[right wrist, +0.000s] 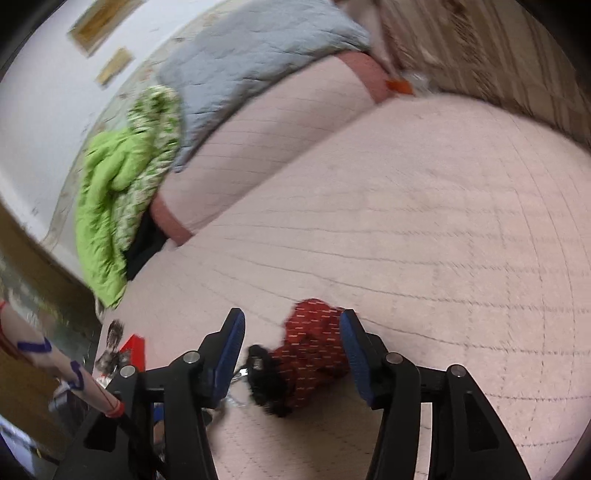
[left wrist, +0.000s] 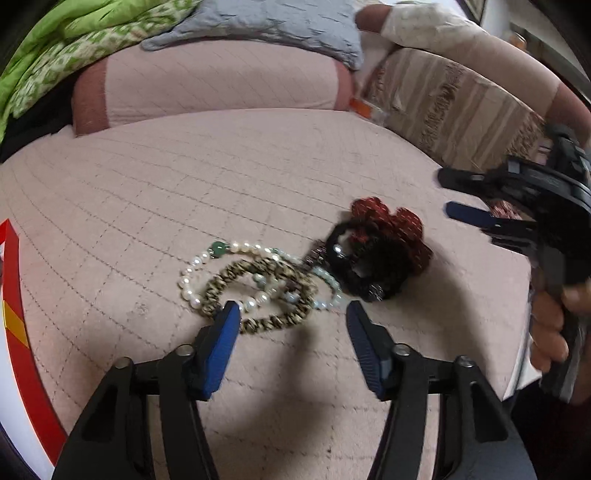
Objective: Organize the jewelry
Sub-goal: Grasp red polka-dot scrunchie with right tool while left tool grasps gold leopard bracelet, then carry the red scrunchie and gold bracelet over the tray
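Note:
A heap of jewelry lies on the pink quilted bedcover (left wrist: 147, 192). In it are a pearl bracelet (left wrist: 192, 273) with a green bead, a braided tan-and-black band (left wrist: 273, 321), a pale bead string (left wrist: 327, 280), a black fuzzy ring (left wrist: 369, 273) and a red patterned scrunchie (left wrist: 391, 221). My left gripper (left wrist: 291, 306) is open just in front of the braided band, its left fingertip overlapping it. My right gripper (left wrist: 448, 194) comes in from the right, open. In the right wrist view the red scrunchie (right wrist: 314, 343) and black ring (right wrist: 264, 376) lie between its spread fingers (right wrist: 231, 343).
A pink pillow (left wrist: 221, 81) lies behind, with a grey blanket (left wrist: 273, 18) and green bedding (left wrist: 55, 48) beyond it. A cardboard box (left wrist: 454, 107) stands at the right. A red-and-white object (left wrist: 18, 332) lies at the left edge. A person's hand (left wrist: 550, 325) holds the right gripper.

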The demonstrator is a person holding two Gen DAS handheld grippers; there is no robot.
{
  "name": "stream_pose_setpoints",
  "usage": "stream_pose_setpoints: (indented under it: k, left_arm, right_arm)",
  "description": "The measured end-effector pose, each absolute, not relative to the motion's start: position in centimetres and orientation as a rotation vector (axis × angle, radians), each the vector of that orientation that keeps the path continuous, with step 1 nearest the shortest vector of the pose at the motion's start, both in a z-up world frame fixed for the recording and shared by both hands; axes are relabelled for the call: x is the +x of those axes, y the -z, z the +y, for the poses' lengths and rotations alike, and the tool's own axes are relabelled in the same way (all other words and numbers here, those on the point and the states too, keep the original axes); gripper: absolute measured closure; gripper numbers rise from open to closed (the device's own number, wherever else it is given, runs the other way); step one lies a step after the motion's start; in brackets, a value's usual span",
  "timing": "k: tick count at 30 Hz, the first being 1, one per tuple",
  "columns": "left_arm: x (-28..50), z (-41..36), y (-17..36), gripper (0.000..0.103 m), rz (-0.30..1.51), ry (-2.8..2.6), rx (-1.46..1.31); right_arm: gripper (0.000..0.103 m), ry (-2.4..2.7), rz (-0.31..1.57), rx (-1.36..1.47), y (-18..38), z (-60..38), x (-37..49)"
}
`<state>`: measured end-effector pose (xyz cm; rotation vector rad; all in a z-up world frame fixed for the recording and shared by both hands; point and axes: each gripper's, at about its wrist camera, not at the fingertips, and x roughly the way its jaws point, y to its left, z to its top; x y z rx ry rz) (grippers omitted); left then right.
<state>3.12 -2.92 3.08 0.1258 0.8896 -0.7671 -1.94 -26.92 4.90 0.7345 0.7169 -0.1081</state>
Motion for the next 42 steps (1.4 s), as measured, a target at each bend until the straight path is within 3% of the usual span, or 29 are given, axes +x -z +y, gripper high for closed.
stream_pose_setpoints:
  k: [3, 11, 13, 18, 24, 26, 27, 42]
  left_arm:
    - [2.6, -2.4, -3.4, 0.064, 0.875, 0.776, 0.147]
    - [4.2, -0.4, -4.5, 0.065, 0.844, 0.708, 0.071]
    - [5.0, -0.1, -4.2, 0.065, 0.857, 0.677, 0.062]
    - [6.1, -1.1, -2.9, 0.064, 0.897, 0.671, 0.081]
    - [7.0, -1.5, -2.3, 0.065, 0.902, 0.686, 0.059]
    - [7.0, -1.5, -2.3, 0.081, 0.901, 0.681, 0.061]
    - [7.1, -1.6, -2.3, 0.096, 0.904, 0.683, 0.059]
    - [4.4, -0.3, -5.6, 0.096, 0.748, 0.667, 0.052]
  right_arm:
    - [0.045, 0.124, 0.781, 0.794, -3.2, -27.7, -1.4]
    - [0.048, 0.149, 0.872, 0.819, -0.5, -27.3, -0.4]
    - [0.071, 0.156, 0.903, 0.778, 0.1, -26.6, 0.3]
    - [0.095, 0.147, 0.938, 0.739, 0.8, -26.0, 1.3]
    - [0.096, 0.248, 0.763, 0.587, -3.5, -26.4, -0.5]
    - [0.096, 0.267, 0.701, 0.556, -4.9, -26.5, -1.0]
    - [0.096, 0.268, 0.671, 0.55, -5.5, -26.6, -1.3]
    - [0.096, 0.095, 0.514, 0.537, -9.3, -24.1, -2.3]
